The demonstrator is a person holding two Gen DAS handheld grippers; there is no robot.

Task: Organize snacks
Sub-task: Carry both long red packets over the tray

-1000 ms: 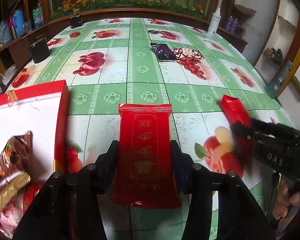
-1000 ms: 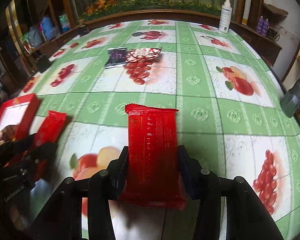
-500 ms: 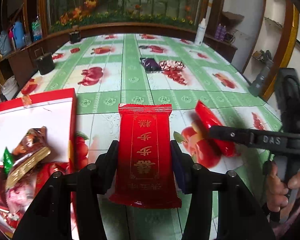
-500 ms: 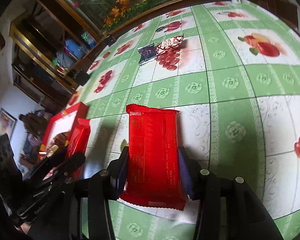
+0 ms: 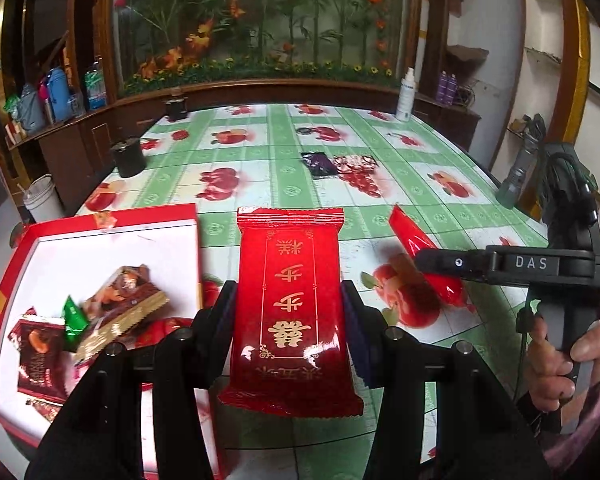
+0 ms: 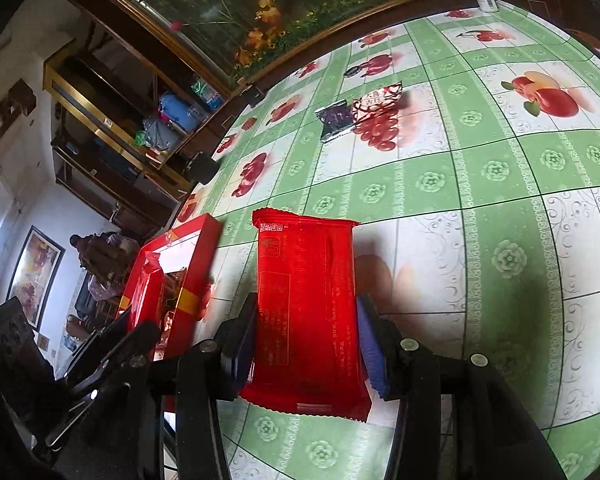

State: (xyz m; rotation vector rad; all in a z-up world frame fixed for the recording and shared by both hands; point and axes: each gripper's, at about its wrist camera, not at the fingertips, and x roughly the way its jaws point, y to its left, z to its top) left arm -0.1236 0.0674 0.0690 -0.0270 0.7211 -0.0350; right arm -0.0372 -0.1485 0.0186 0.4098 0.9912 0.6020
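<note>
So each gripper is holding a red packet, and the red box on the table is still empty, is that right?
Not quite: the red box already holds several snacks, as the left wrist view shows. Each gripper, left and right, does hold a red packet.

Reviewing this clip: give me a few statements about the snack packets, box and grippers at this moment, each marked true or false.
1. The left gripper holds a red packet with gold characters. True.
2. The right gripper is empty. False: it grips a red packet.
3. The red box is empty. False: several wrapped snacks lie in it.
4. Two packets, a dark one and a red-and-white one, lie side by side further up the table. True.
</note>
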